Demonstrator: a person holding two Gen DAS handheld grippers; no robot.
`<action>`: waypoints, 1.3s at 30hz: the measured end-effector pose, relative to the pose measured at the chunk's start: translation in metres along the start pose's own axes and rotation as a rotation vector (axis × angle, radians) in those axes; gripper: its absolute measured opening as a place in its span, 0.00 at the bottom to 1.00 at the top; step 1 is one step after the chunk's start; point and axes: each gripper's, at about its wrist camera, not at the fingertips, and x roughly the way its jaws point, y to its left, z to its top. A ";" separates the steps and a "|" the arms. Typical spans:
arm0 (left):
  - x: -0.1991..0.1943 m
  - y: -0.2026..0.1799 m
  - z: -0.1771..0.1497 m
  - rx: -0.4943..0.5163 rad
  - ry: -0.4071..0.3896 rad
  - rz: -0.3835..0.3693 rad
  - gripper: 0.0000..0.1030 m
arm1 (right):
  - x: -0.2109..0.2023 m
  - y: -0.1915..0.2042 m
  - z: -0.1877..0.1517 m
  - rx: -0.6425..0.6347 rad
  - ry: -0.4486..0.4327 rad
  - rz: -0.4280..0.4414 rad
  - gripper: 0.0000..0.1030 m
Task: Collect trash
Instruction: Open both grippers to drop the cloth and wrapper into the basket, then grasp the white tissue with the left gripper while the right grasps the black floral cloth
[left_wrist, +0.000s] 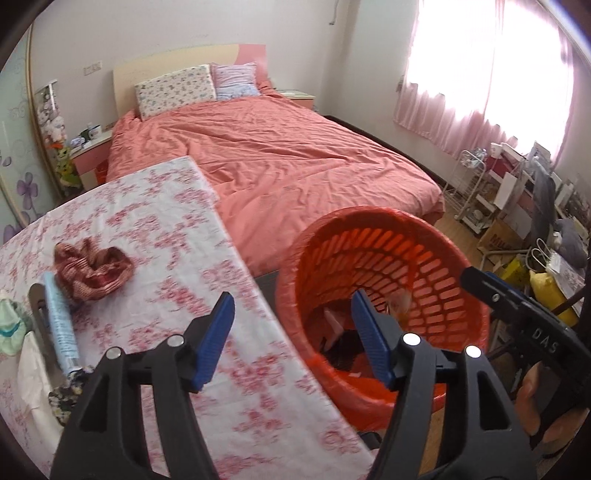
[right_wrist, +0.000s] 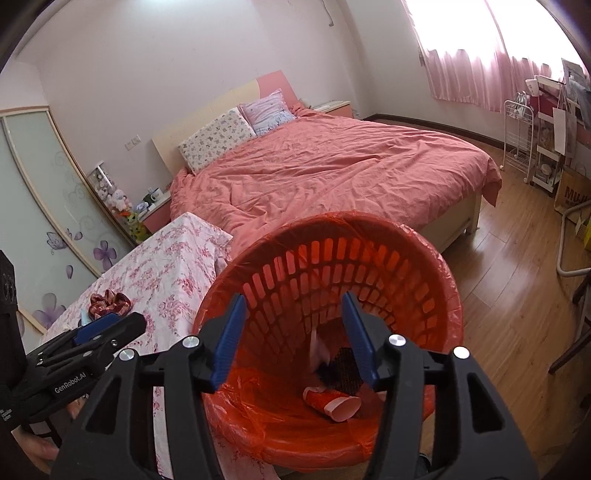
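An orange slotted waste basket (left_wrist: 369, 214) lined with a red bag stands beside the table; in the right wrist view its rim (right_wrist: 369, 218) fills the centre. My right gripper (right_wrist: 293, 297) hangs open above its mouth with nothing between the fingers. Inside lie a red paper cup (right_wrist: 332, 402), a dark mesh piece (right_wrist: 345, 369) and a blurred pale scrap (right_wrist: 317, 347). My left gripper (left_wrist: 291, 299) is open and bare over the table edge and the basket rim. On the floral tablecloth (left_wrist: 166, 221) lie a red patterned cloth (left_wrist: 92, 271) and a light blue tube (left_wrist: 61, 325).
A bed with a salmon cover (left_wrist: 277, 155) lies behind the table and basket. Wooden floor (right_wrist: 498, 277) runs to the right, with wire shelves and boxes (right_wrist: 546, 140) under the window. More small items sit at the table's left edge (left_wrist: 22, 332).
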 end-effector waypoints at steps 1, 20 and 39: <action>-0.004 0.008 -0.003 -0.006 -0.002 0.011 0.63 | 0.000 0.002 0.000 -0.005 0.002 -0.002 0.53; -0.091 0.149 -0.063 -0.181 -0.061 0.259 0.67 | 0.001 0.113 -0.036 -0.261 0.068 0.078 0.53; -0.094 0.225 -0.109 -0.309 -0.007 0.271 0.33 | 0.017 0.207 -0.086 -0.370 0.169 0.218 0.53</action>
